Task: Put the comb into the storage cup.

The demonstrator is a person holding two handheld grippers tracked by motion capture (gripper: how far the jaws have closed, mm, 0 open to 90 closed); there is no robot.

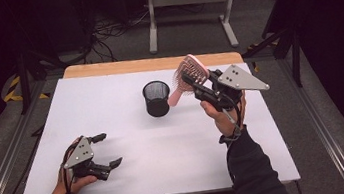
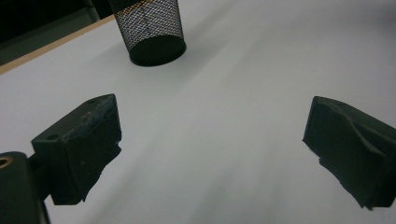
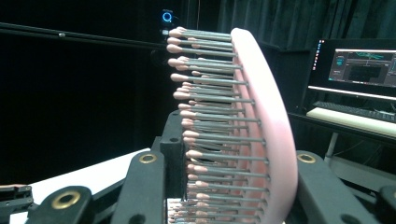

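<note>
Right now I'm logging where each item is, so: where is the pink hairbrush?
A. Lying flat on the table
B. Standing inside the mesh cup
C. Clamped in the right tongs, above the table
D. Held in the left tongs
C: the right tongs grip the pink hairbrush by its head, raised beside the mesh cup.

Dark curtains (image 3: pixel 280 18) behind; grey floor (image 1: pixel 192 34); lit monitor (image 3: pixel 359 65) on a desk.

My right tongs (image 1: pixel 193 81) grip a glossy pink plastic hairbrush (image 1: pixel 190 70) with metal pins; far, a black wire-mesh cup (image 1: pixel 156 98) on the matt white worktop (image 1: pixel 166 148).
</note>
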